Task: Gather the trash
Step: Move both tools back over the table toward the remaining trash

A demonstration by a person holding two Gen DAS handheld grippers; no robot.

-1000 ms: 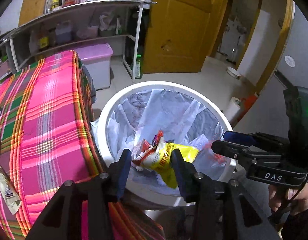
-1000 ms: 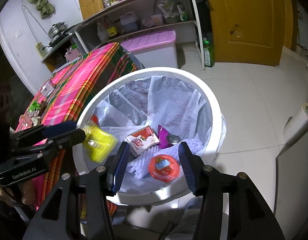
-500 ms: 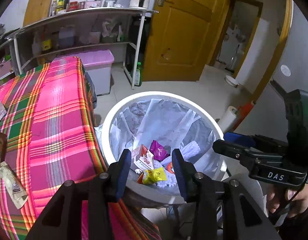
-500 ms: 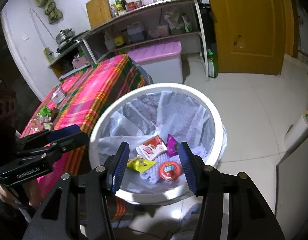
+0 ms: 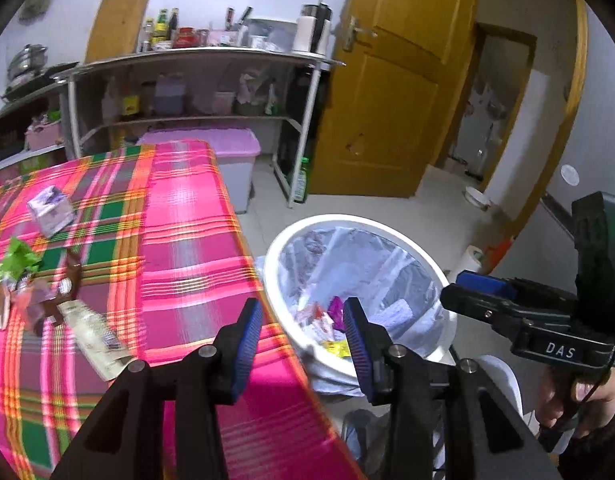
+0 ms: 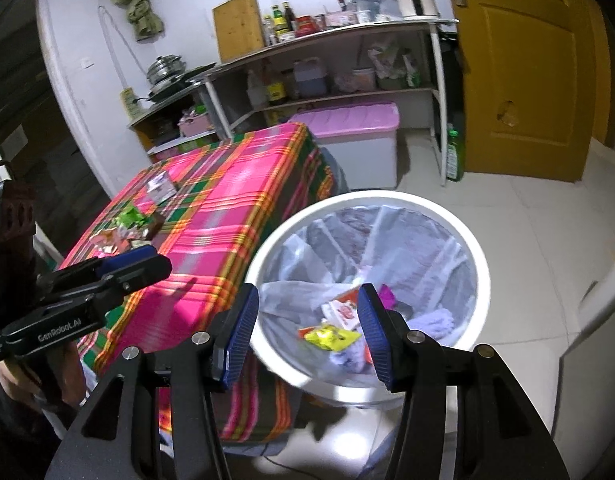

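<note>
Left wrist | right hand-held gripper (image 5: 473, 290) reads "DAS", unclear | left hand-held gripper (image 5: 303, 334) apart, empty

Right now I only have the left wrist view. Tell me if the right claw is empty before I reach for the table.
Observer: The right claw is open, with nothing between its fingers, and it points into the bin.
Operator: Confirm the yellow wrapper is in the bin.
Observer: The yellow wrapper lies whole on the liner, beside a red and white packet.
Operator: Place my left claw for me.
Observer: The left claw appears to hang over the near part of the checked tablecloth, and the litter is just beyond it.
</note>
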